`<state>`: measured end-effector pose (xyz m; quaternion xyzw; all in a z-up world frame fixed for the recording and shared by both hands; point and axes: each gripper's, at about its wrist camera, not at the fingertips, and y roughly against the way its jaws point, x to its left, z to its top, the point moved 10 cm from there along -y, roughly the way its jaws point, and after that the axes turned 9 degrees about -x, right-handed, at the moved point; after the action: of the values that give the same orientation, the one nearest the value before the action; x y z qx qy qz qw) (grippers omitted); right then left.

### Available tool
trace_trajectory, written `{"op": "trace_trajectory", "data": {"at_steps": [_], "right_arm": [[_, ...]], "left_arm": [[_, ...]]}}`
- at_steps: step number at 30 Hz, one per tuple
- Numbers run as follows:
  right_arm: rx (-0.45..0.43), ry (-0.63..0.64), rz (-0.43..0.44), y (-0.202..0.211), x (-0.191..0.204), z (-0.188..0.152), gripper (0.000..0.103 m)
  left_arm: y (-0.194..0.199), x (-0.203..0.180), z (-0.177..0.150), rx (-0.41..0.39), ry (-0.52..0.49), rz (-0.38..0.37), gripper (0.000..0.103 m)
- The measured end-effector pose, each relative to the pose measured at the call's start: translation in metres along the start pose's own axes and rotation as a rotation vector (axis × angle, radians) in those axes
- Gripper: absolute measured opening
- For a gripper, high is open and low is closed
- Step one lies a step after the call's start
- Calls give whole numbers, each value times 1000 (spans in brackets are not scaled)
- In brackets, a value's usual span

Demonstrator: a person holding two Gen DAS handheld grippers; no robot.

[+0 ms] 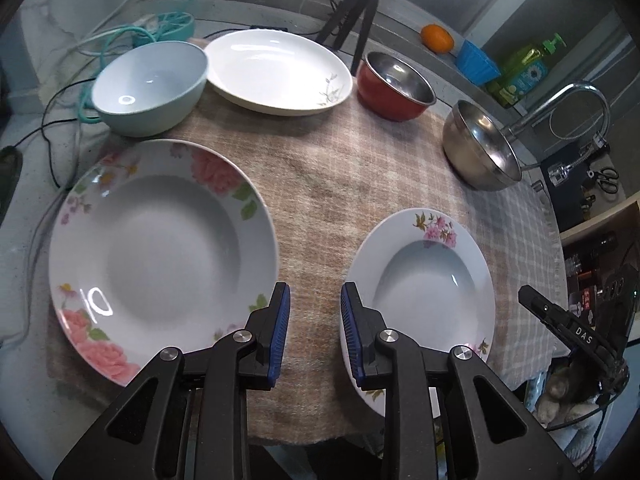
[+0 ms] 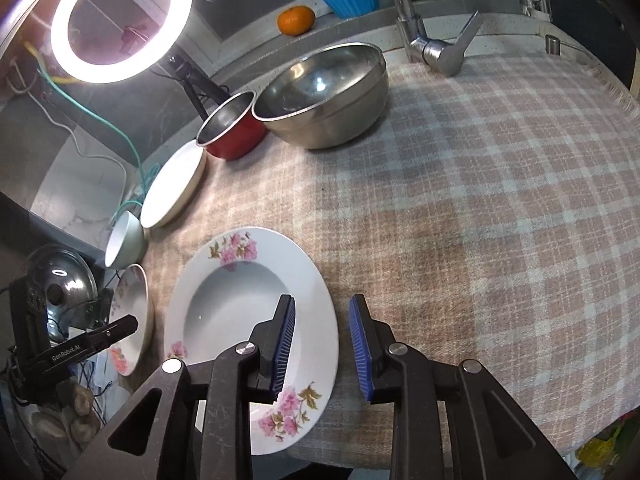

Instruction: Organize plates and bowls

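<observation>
Small floral plate [image 2: 256,320] flat on checked cloth [image 2: 460,200] on desk, under right gripper [image 2: 322,350]; jaws parted, empty. Left gripper [image 1: 315,334] released, over cloth between both plates; large floral plate [image 1: 160,256] leftward.

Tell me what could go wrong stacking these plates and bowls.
The small floral plate overhangs the near edge of the cloth, so a nudge from the right gripper might tip it off. The steel bowl sits close to the faucet and could knock it when lifted.
</observation>
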<state>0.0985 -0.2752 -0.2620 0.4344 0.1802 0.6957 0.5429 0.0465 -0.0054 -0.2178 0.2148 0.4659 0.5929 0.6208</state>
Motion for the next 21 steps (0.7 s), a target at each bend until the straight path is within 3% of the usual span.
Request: {"op": "trace_trajectory", "data": {"at_steps": [7,16,21], "right_arm": [[-37,38,27,3,23,8,25],[-12,115,10,-6,51,11,28],[2,140,45,-11,74,10,28]], "left_arm": [[23,40,8,-48,61,71,24],[41,84,9,-77,147,131,25],[47,103,9,-85,177,150,31]]}}
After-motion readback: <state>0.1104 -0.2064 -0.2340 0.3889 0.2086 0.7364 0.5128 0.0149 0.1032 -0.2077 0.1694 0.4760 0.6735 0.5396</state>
